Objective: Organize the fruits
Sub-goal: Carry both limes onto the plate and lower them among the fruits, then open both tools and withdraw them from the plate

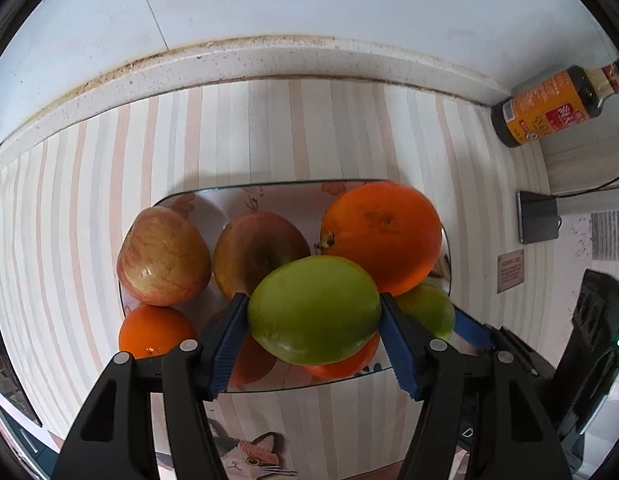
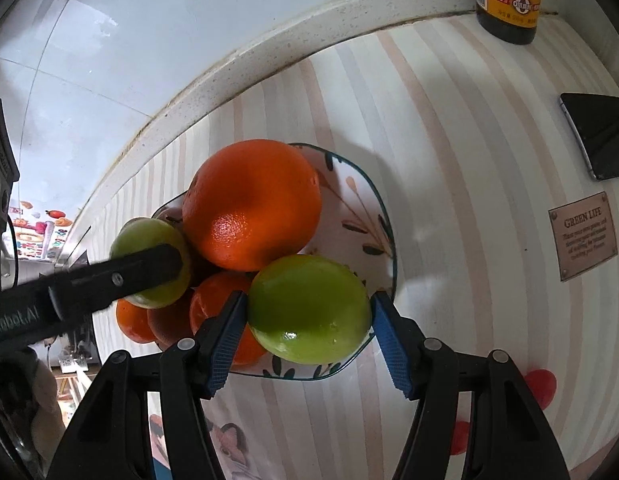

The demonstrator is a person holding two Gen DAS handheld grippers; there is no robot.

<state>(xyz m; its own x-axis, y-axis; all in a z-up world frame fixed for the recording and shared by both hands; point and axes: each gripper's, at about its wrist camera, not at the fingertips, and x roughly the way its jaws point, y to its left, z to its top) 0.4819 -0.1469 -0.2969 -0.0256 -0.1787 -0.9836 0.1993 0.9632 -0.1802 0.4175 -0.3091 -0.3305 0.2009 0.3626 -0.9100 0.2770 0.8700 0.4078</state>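
Note:
A patterned plate (image 1: 213, 200) on the striped cloth holds two red apples (image 1: 163, 256), a big orange (image 1: 383, 236) and smaller oranges (image 1: 155, 332). My left gripper (image 1: 313, 312) is shut on a green fruit (image 1: 313, 310) just above the plate's near side. In the right wrist view my right gripper (image 2: 309, 310) is shut on a second green fruit (image 2: 309, 310) at the plate's (image 2: 365, 200) near right rim, beside the big orange (image 2: 251, 204). The left gripper's finger (image 2: 121, 280) crosses its green fruit (image 2: 165, 236) there. The right gripper's fruit also shows in the left wrist view (image 1: 427, 310).
A dark sauce bottle (image 1: 549, 108) stands by the back wall at the right. A phone (image 1: 537, 216) and a small "Green Life" label (image 2: 583, 236) lie right of the plate. A black device (image 1: 597, 340) sits at the right edge.

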